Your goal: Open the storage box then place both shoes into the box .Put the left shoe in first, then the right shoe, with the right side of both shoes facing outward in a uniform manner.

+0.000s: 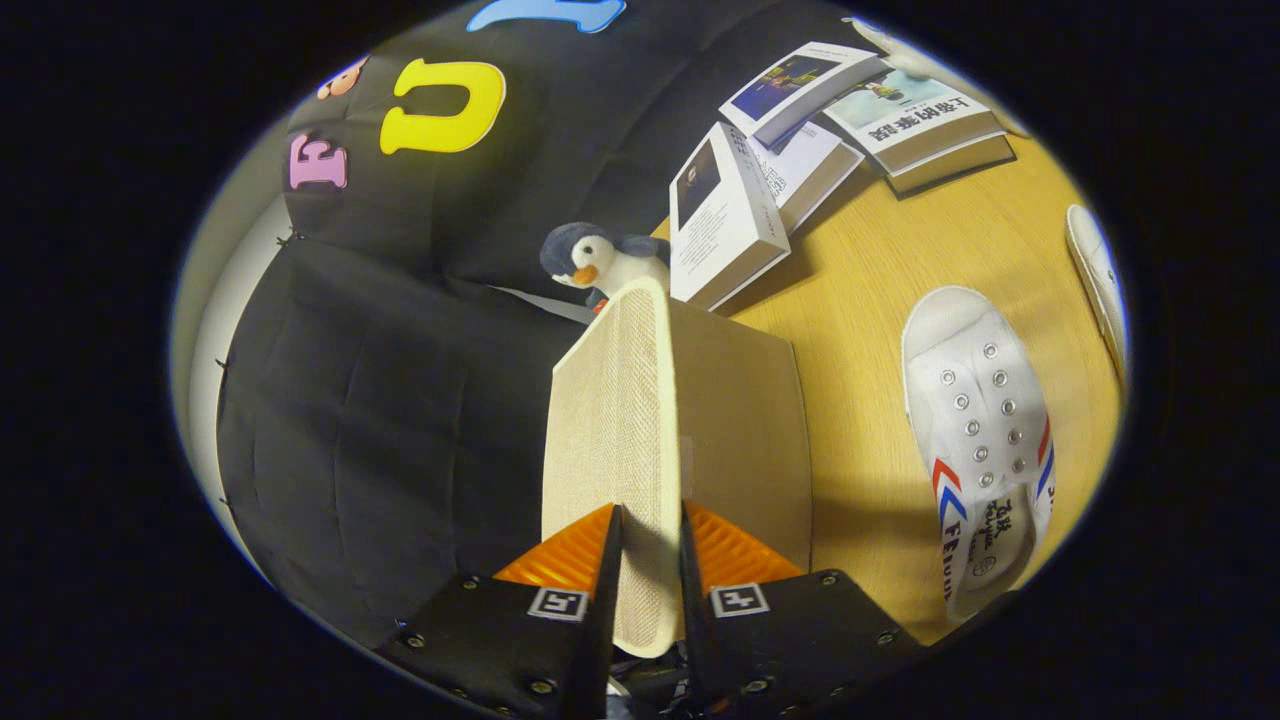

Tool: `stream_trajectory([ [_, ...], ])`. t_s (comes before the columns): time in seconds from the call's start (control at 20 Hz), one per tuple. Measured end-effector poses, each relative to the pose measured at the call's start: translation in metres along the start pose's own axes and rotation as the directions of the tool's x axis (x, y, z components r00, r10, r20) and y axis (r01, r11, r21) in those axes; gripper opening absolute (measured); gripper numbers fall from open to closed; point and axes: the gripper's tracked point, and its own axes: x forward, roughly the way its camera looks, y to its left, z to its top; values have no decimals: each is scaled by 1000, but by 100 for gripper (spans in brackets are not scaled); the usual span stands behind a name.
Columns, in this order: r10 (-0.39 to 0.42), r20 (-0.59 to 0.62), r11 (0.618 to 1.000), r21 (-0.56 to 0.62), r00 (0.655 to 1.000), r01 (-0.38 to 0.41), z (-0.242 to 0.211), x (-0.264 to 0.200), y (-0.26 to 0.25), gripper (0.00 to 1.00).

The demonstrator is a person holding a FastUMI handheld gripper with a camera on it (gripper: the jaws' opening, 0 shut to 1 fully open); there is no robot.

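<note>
2 shoes were still out on the table [880, 270], so you were on step 1: opening the storage box [740, 430]. Your gripper [650, 545], at the bottom centre of the frame, was clamped on the box's lid [610, 430], both fingers pressing on its edge from either side. The lid stood on edge, running up the middle of the frame, with the box body just right of it. Whether the lid was hinged or lifted free, I could not tell.

1 white shoe [985, 440] lay at the right of the frame, well apart from the box, opening toward the lower right. The 2nd shoe [1095, 270] showed as a sliver at the far right edge. Which was the left shoe I could not judge from here.

Beyond the lid's tip sat a plush penguin [595, 258]. Books [790, 150] were spread in the upper right.

Judgement: your next move called for carrying the lid fully clear of the opening, letting go, then going for the left shoe. Mind the penguin behind the lid.
</note>
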Motion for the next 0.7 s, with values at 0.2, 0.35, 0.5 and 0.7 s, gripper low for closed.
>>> stream_trajectory([
  [0.2, 19, 2, 1000, -19, 1000, -19, 3, -18, 9, 13],
  [0.35, 34, -9, 999, -40, 999, -34, -3, -12, 29, 6],
  [0.5, 28, -9, 997, -77, 1000, -28, 3, -18, 54, 6],
  [0.7, -14, 4, 985, -172, 1000, 14, 7, -19, 88, 6],
])
